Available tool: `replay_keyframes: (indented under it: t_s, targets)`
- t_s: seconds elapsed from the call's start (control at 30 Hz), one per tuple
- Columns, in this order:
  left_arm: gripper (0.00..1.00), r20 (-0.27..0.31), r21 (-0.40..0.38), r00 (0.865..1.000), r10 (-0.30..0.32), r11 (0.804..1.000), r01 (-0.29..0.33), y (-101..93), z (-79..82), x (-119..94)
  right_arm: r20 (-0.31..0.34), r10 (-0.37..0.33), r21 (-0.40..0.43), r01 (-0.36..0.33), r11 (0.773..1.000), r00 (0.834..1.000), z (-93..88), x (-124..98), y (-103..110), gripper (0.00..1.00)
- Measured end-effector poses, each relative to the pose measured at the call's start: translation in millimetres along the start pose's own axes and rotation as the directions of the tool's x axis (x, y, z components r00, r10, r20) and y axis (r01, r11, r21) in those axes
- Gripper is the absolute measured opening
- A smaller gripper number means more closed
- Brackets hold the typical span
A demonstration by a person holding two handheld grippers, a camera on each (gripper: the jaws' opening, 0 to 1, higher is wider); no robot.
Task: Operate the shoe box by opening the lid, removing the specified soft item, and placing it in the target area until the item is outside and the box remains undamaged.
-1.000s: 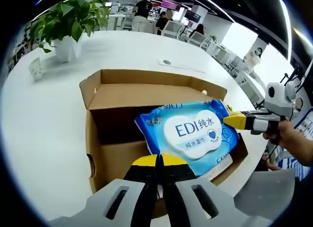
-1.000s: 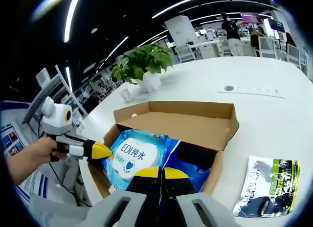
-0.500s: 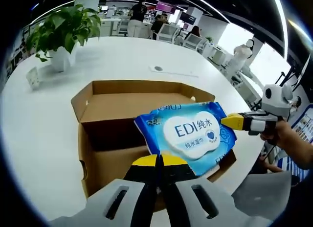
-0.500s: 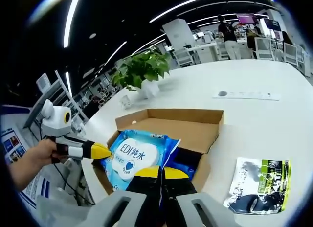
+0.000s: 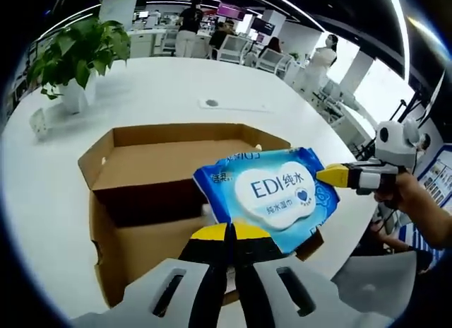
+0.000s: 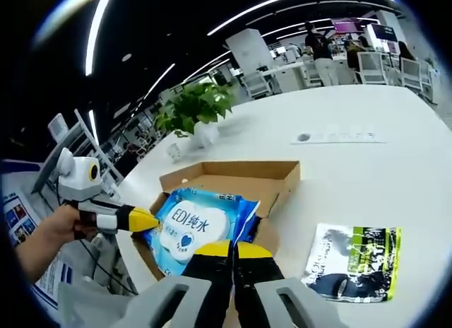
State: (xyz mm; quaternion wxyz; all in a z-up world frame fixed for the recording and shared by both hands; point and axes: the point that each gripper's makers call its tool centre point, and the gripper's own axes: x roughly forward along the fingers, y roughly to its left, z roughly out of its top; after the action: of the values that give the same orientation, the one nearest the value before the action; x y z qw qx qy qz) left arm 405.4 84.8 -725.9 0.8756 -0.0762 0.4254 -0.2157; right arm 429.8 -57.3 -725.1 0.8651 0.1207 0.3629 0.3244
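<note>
Two tools pinch blue EDI wipes pack [image 5: 272, 196] above box [image 5: 141, 201].

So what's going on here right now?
A person with a claw in each hand holds a blue pack of EDI wet wipes above the open cardboard shoe box. The left claw and the right claw are each shut on an edge of the pack. A green-and-black packet lies on the white table beside the box.

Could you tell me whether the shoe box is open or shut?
Open: the shoe box lid is folded back, showing its brown inside.
</note>
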Motion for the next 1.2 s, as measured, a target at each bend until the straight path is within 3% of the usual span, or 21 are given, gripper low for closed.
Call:
replay_keyframes:
  t_s: [0.7, 1.2]
  targets:
    - [0.0, 0.002, 0.026, 0.997, -0.081, 0.996, 0.081, -56.6, 18.1, 36, 0.012, -0.085, 0.027, 0.085, 0.996, 0.996, 0.2, -48, -55, 0.0]
    - [0.0, 0.006, 0.035, 0.994, -0.109, 0.993, 0.109, -89.6, 24.1, 53, 0.013, -0.114, 0.031, 0.113, 0.993, 0.993, -0.5, -71, -78, 0.0]
